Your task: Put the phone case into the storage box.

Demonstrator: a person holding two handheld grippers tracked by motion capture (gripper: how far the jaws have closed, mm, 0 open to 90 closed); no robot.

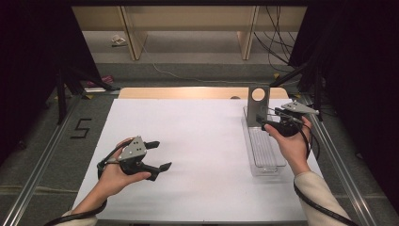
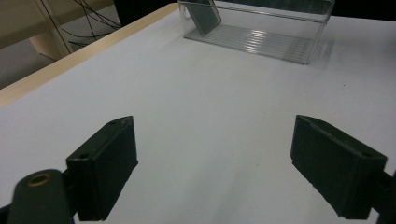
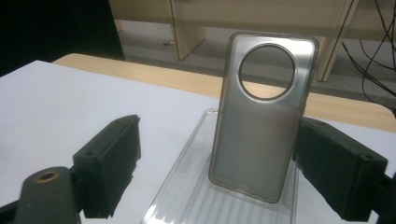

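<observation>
Grey phone case [image 3: 259,126] upright in clear tray [image 3: 187,186], far end

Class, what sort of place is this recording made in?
Probably a lab recording bench: a white-topped table inside metal framing, loose cables on the floor behind, and black curtains at the sides.

1 phone case [image 3: 261,121], 1 clear tray [image 1: 266,155] — 2 claws: left claw [image 1: 159,155], right claw [image 1: 268,118].
</observation>
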